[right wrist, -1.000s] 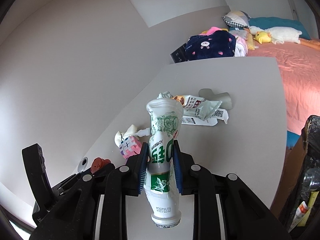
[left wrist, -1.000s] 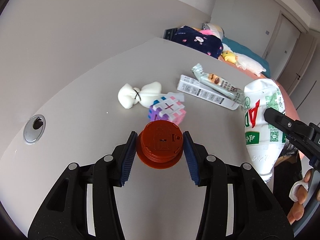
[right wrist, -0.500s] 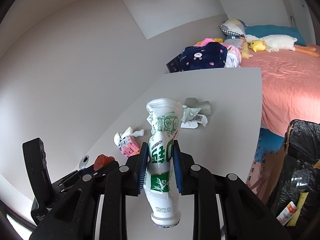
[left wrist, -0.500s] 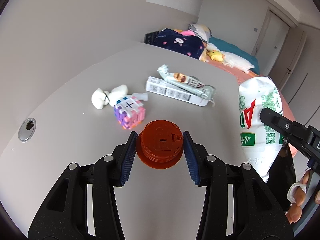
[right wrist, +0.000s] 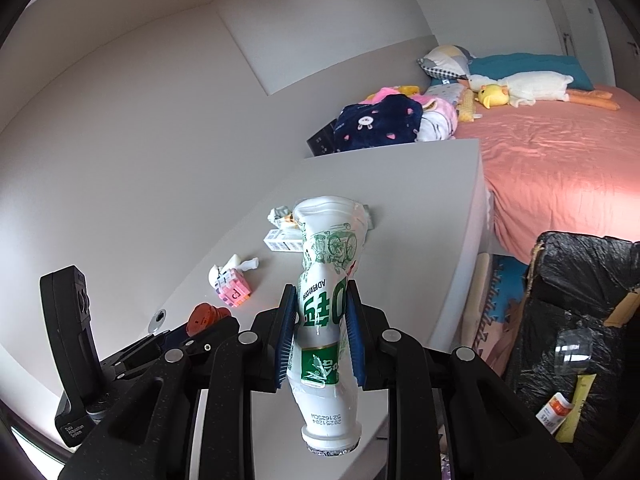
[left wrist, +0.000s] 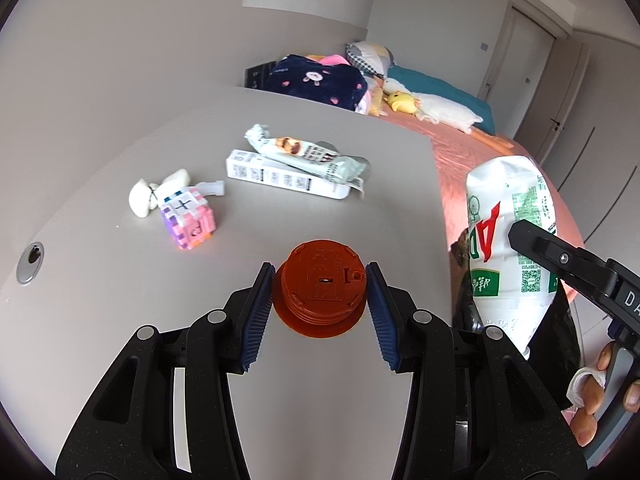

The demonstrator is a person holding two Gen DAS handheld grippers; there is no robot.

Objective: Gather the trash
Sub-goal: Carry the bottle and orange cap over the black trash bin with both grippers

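Note:
My left gripper (left wrist: 320,271) is shut on a red-brown round plastic piece (left wrist: 322,292), held above the grey desk (left wrist: 120,320). My right gripper (right wrist: 321,292) is shut on a crushed white bottle with green print (right wrist: 326,264), neck pointing down, near the desk's right edge. In the left wrist view the bottle (left wrist: 508,240) hangs at the right with a black finger (left wrist: 560,260) across it. The red piece (right wrist: 204,316) shows small at the lower left of the right wrist view. A snack wrapper (left wrist: 308,152) lies on a white box (left wrist: 280,178) farther up the desk.
A pastel cube (left wrist: 188,224) and a small white plush (left wrist: 144,198) lie at the left; a cable hole (left wrist: 29,260) sits near the wall. Right of the desk, a cardboard box lined with a black bag (right wrist: 580,320) holds a clear cup and wrappers. Beyond lies a pink bed (right wrist: 560,152).
Both grippers have drawn back and rightward with their loads. The desk items have slid away and left in view, and the black-bagged box has come further into the right wrist view.

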